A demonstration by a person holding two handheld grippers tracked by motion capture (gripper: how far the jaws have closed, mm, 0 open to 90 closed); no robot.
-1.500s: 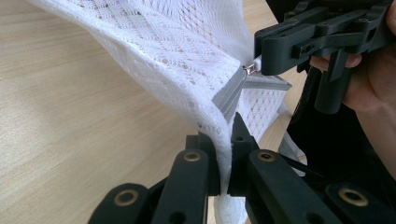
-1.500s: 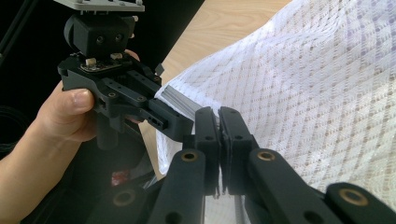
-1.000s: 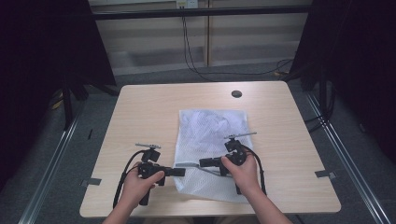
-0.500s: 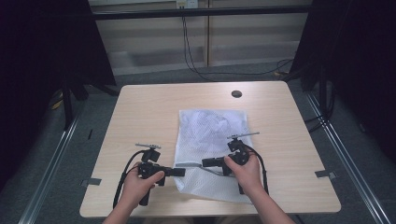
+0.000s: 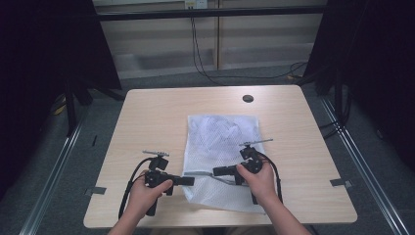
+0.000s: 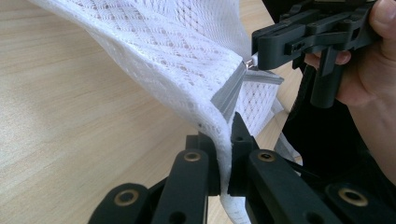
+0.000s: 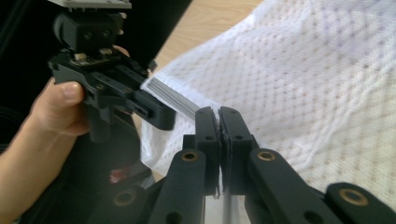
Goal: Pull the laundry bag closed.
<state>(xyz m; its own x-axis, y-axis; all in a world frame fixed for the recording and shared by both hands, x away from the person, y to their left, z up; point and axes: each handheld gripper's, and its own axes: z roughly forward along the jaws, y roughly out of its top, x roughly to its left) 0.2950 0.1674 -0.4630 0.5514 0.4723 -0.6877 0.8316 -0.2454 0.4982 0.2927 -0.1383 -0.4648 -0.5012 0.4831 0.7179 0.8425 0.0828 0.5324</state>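
A white mesh bag (image 5: 225,142) lies flat on the wooden table (image 5: 156,117), with a grey zipper (image 5: 203,174) along its near end. My left gripper (image 5: 191,180) points right and is shut on the bag's near left edge; in the left gripper view the mesh (image 6: 177,51) is pinched between its jaws (image 6: 225,140) beside the zipper tape (image 6: 229,93). My right gripper (image 5: 215,171) points left toward it and is shut on the small metal zipper pull (image 6: 250,63). In the right gripper view its jaws (image 7: 218,116) meet over the grey zipper (image 7: 173,95), facing the left gripper (image 7: 159,114).
A small black disc (image 5: 248,98) sits near the table's far edge. Dark curtains stand on both sides, with cables (image 5: 195,49) on the floor behind and metal rails (image 5: 49,186) along the floor beside the table.
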